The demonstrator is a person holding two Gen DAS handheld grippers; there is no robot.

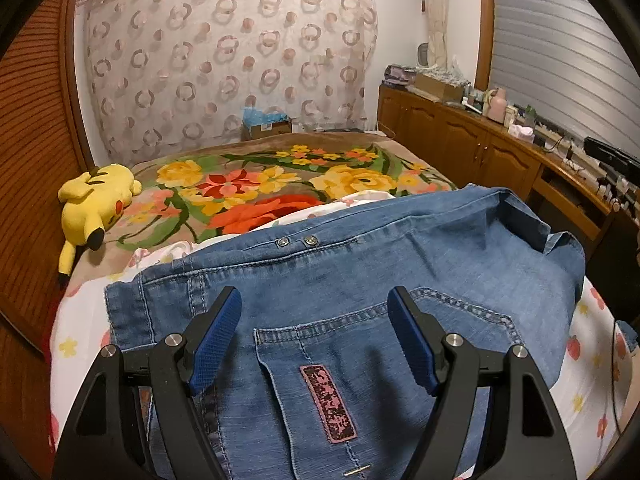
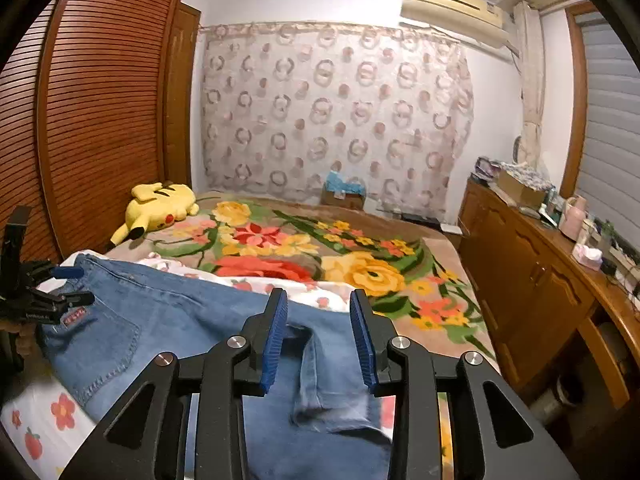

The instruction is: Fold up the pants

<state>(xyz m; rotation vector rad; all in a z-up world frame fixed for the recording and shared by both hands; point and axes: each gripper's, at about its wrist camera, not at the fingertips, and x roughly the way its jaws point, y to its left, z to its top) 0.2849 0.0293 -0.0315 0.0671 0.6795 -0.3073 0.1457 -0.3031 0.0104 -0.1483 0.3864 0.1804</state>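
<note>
1. Pants (image 1: 360, 280) are seen under the left gripper (image 1: 316, 300), whose jaws are spread wide above the back pocket.
2. The right gripper (image 2: 319, 300) is held open over a leg end, seemingly untouched.
3. The denim is spread on a white sheet (image 1: 80, 332) beside a floral blanket (image 2: 304, 248).

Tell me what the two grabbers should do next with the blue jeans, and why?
Probably lower and close. The blue denim jeans lie spread on the white flowered sheet, not yet folded. The left gripper hovers open over the waist and back pocket; the right gripper hovers open over the leg. Neither holds cloth, so a grip likely comes before any fold.
</note>
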